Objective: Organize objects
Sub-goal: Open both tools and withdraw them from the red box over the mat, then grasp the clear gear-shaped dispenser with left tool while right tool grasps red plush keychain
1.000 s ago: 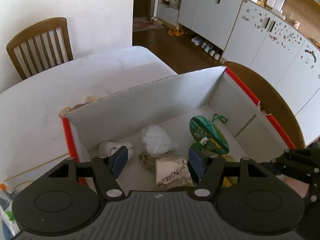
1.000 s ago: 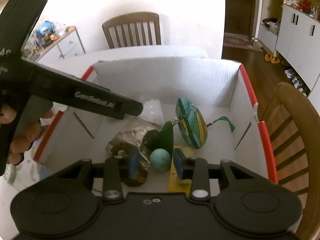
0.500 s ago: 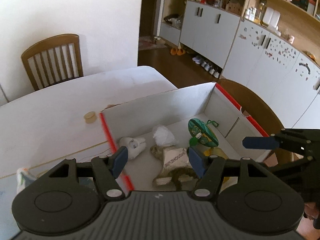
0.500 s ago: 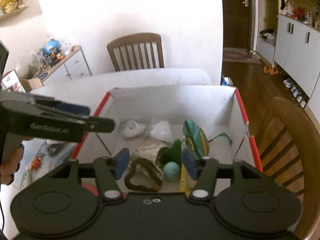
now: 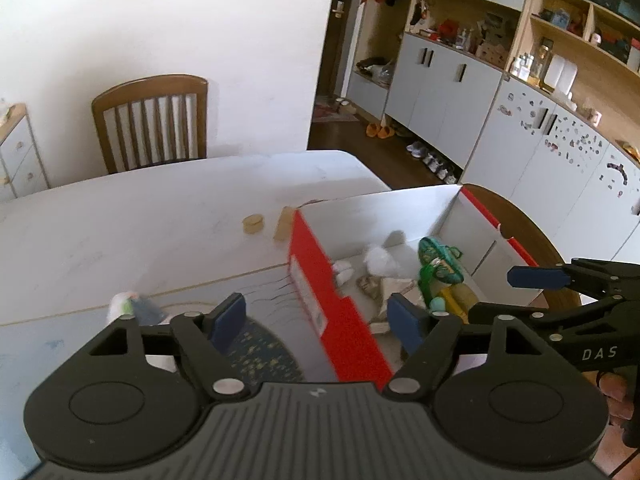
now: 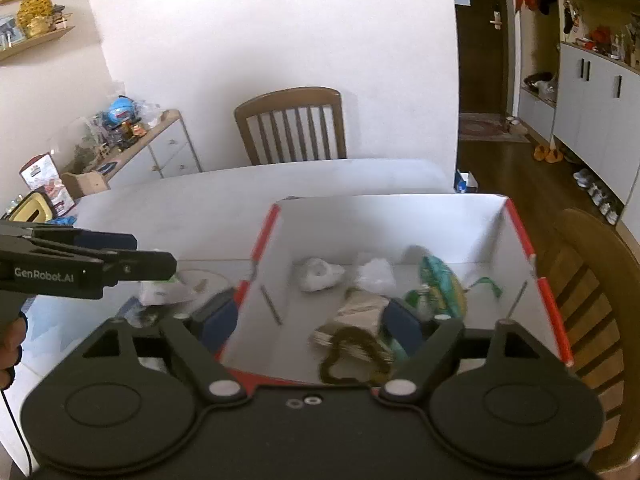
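A red-edged white cardboard box (image 5: 316, 280) (image 6: 520, 236) stands on the white table. It holds a green patterned fan (image 5: 438, 260) (image 6: 442, 284), a white crumpled bag (image 5: 380, 260) (image 6: 374, 274), a white cup-like thing (image 6: 318, 274), a printed pouch (image 6: 360, 310), a dark ring (image 6: 352, 354) and a teal ball (image 5: 437, 303). My left gripper (image 5: 316, 322) is open and empty, high above the box's left wall. My right gripper (image 6: 310, 326) is open and empty above the box's near left corner.
A small tan disc (image 5: 253, 224) and a tan strip (image 5: 283, 228) lie on the table beside the box. A white-green packet (image 5: 124, 306) and a patterned dark mat (image 5: 256, 354) lie left of the box. Wooden chairs stand at the far side (image 6: 292, 124) and right (image 6: 592, 300).
Both grippers have risen and drawn back out of the box, shifting left. The right gripper's jaws have opened wider. The box contents lie as before.
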`<state>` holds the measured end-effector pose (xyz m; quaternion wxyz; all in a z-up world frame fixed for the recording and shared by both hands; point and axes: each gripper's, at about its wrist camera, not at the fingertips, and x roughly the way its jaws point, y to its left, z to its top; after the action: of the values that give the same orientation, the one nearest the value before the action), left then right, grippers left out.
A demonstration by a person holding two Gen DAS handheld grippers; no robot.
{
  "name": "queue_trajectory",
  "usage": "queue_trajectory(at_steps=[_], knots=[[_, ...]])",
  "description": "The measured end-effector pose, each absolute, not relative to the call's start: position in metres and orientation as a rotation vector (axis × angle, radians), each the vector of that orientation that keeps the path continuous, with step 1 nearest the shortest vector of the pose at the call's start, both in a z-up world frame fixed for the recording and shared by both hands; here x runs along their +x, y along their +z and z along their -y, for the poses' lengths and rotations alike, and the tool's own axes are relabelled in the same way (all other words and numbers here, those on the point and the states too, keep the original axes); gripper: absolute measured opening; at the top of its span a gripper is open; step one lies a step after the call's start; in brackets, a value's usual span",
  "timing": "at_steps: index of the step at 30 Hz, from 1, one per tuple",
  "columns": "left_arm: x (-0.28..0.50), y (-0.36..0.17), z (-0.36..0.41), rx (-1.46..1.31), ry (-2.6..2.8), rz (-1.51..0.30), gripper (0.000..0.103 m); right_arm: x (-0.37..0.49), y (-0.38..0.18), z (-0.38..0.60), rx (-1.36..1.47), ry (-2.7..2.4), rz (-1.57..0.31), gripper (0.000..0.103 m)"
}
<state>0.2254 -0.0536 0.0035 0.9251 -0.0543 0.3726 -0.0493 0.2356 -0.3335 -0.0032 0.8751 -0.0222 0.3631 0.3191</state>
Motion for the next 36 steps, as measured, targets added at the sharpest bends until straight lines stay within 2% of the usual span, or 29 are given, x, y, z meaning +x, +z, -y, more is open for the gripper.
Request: queue_trajectory(at_steps=[3, 9, 10, 15, 21, 29, 36], knots=[[0.214, 0.003, 0.037, -0.123, -0.086, -0.762, 0.082, 0.227, -0.002, 0.321, -0.04, 0.668, -0.752, 0.09], [0.194, 0.0, 0.001, -0.16, -0.069, -0.759, 0.082, 0.21, 0.001, 0.294, -0.034, 0.682, -0.747, 0.096], [0.19, 0.0, -0.006, -0.165, -0.065, -0.756, 0.083, 0.207, 0.002, 0.29, -0.036, 0.684, -0.748, 0.096], [0.171, -0.004, -0.04, -0.198, -0.049, -0.752, 0.096, 0.193, 0.0, 0.267, -0.04, 0.692, -0.762, 0.096], [0.148, -0.012, -0.079, -0.204, -0.036, -0.741, 0.102, 0.181, -0.004, 0.243, -0.053, 0.699, -0.78, 0.096], [0.121, -0.036, -0.122, -0.206, -0.016, -0.758, 0.103, 0.167, -0.01, 0.209, -0.078, 0.707, -0.804, 0.096], [0.102, -0.075, -0.129, -0.196, -0.028, -0.862, 0.103, 0.157, -0.024, 0.172, -0.127, 0.727, -0.837, 0.096]])
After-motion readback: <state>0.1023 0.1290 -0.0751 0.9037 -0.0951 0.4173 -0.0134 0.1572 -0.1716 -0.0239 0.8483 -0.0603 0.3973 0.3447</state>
